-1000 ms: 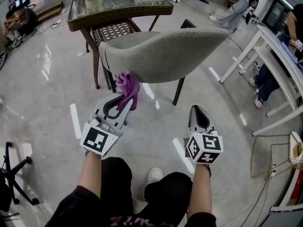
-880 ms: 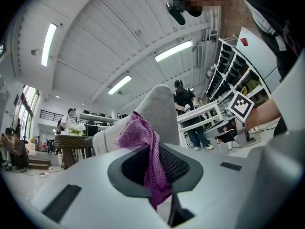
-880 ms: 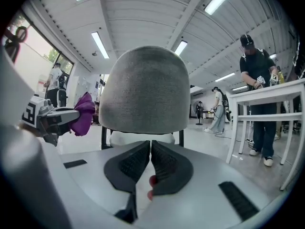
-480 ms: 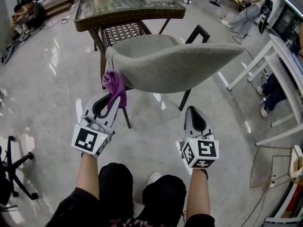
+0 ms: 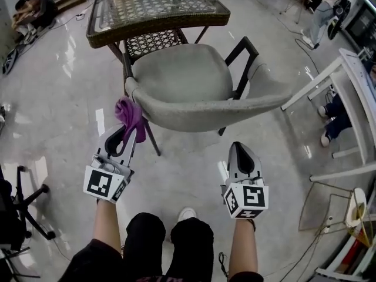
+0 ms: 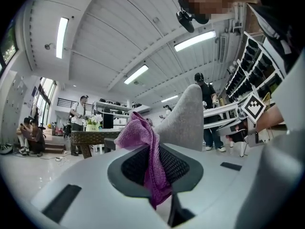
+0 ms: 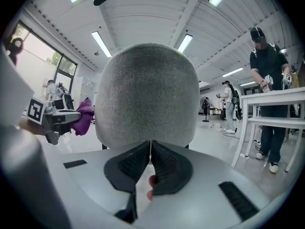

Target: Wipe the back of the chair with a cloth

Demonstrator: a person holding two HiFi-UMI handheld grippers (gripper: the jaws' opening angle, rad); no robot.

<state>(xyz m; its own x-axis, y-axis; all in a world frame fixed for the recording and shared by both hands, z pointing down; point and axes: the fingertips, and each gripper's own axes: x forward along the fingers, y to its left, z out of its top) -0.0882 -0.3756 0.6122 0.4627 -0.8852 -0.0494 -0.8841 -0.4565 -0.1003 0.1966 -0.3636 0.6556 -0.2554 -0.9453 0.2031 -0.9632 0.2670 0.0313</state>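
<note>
The grey upholstered chair stands in front of me, its curved back turned toward me. My left gripper is shut on a purple cloth, which it holds by the left end of the chair back. In the left gripper view the purple cloth hangs between the jaws, with the chair back rising just behind it; whether they touch is unclear. My right gripper is shut and holds nothing, low before the middle of the back. The chair back fills the right gripper view above the right gripper.
A wicker table with a glass top stands behind the chair. White tables stand at the right, with a seated person's legs beyond them. A black chair base is at the left, a wire basket at lower right.
The left gripper has carried the cloth leftward along the lower edge of the chair back to its left end. The head view now looks down more steeply. The right gripper stays shut.
</note>
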